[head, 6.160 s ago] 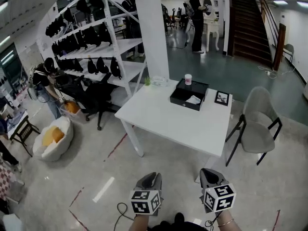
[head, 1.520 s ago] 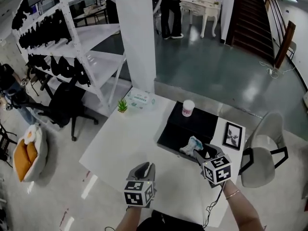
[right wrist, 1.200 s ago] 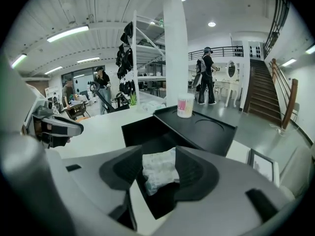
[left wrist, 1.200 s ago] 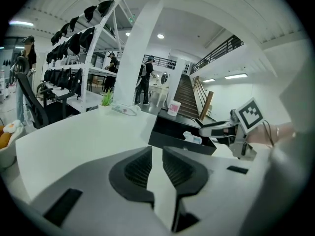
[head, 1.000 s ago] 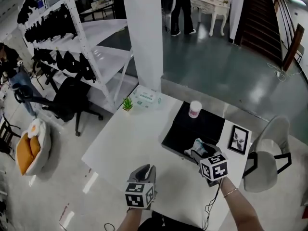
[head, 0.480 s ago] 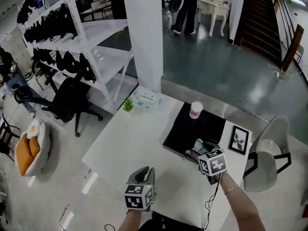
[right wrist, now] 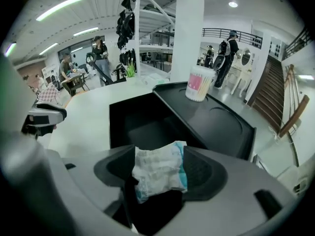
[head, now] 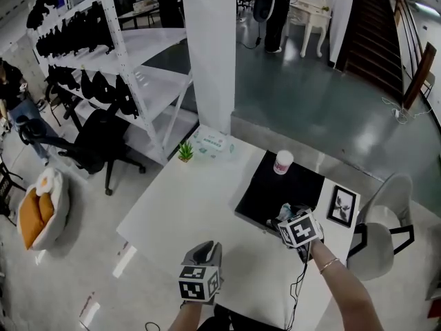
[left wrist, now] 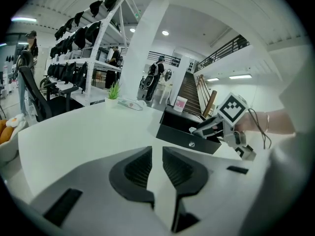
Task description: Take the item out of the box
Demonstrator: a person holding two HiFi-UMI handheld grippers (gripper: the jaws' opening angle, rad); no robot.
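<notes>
A black box [head: 256, 200] stands open on the white table [head: 193, 198], its lid [right wrist: 216, 122] laid back. In its near end lies a crumpled white-and-teal packet [right wrist: 160, 173]. My right gripper [right wrist: 158, 170] tilts down into the box. Its jaws have just been opening and stand wide, one on each side of the packet [head: 284, 210] without squeezing it. My left gripper [left wrist: 157, 163] hovers low over the table's near side, its fingers nearly together with nothing between them. In the head view it [head: 206, 248] is left of the right gripper [head: 282, 216].
A cup of cotton swabs [head: 283, 162] stands on the lid. A framed picture [head: 342, 205] lies right of the box, and a grey chair [head: 379, 247] stands beyond it. A tissue pack [head: 210, 143] and a small plant [head: 185, 152] sit at the far edge by a white pillar [head: 207, 47].
My right gripper has tipped further down and sunk over the packet in the box, its jaws spreading. The left gripper has stayed in place.
</notes>
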